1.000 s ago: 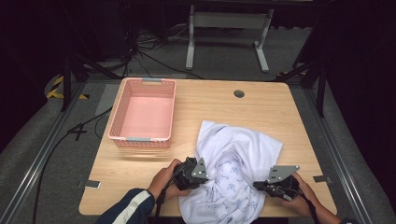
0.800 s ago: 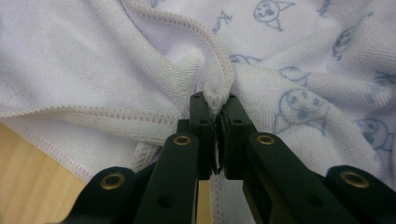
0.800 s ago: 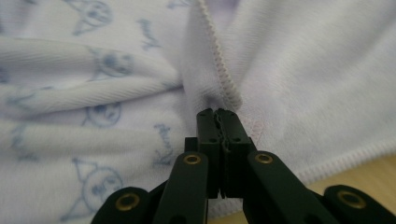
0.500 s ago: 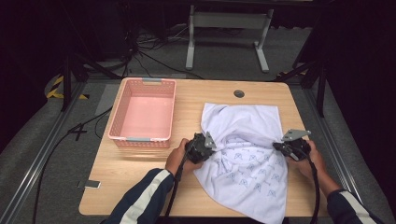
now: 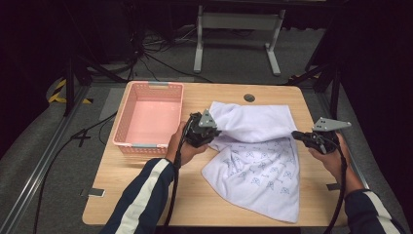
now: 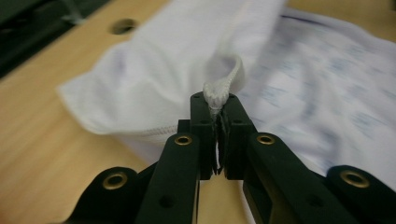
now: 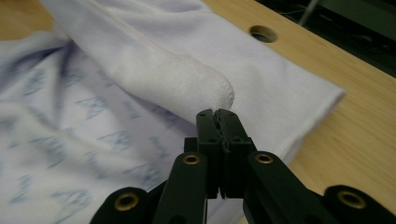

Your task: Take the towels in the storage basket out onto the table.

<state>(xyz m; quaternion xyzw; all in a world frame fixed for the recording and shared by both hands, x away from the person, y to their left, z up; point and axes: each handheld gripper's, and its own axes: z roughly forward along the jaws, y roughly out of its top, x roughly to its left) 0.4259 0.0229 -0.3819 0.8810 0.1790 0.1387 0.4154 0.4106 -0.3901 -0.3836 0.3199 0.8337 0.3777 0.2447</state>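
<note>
A white cloth with a blue print lies spread over the right half of the wooden table. Its far edge is lifted and stretched between my two grippers, with a plain white fold behind it. My left gripper is shut on a bunched bit of the hem, its jaws pressed together. My right gripper is shut on the cloth's stitched corner just past its tips. The near corner of the cloth reaches the table's front edge.
A pink plastic basket stands on the table's left half, close beside the left hand. A round cable hole sits near the far edge behind the cloth. Table legs and cables lie on the floor beyond.
Both grippers have moved away from the person and upward with the cloth's edge held. The right one also went outward to the right. The crumpled cloth has been pulled out flatter.
</note>
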